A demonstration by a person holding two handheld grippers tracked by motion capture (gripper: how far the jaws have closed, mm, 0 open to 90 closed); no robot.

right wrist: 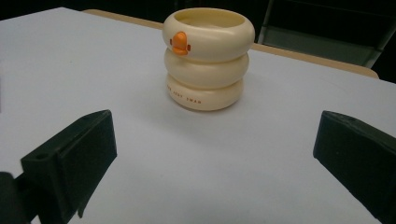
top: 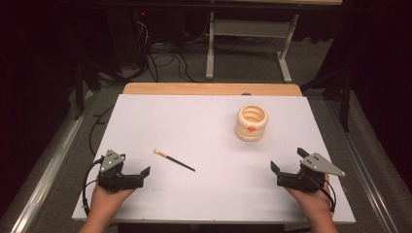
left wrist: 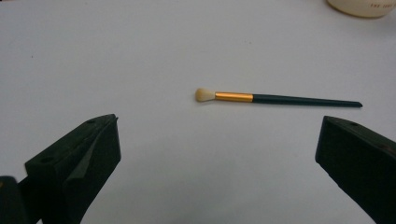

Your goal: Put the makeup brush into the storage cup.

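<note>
Nearest us, two grippers sit by the worktop's (top: pixel 204 194) front edge: left gripper (top: pixel 138 175) and right gripper (top: pixel 287 166), jaws spread wide on both, gripping nothing. Beyond the left one lies one makeup brush (top: pixel 174 160), flat. Farther, toward the back right corner, one cream ringed holder (top: pixel 251 123) stands upright; its contents we cannot tell.

The high view looks forward and down over the whole bench (top: pixel 194 126). Each tool view sits low, facing ahead; the cup (right wrist: pixel 208 56) shows in all three.
</note>
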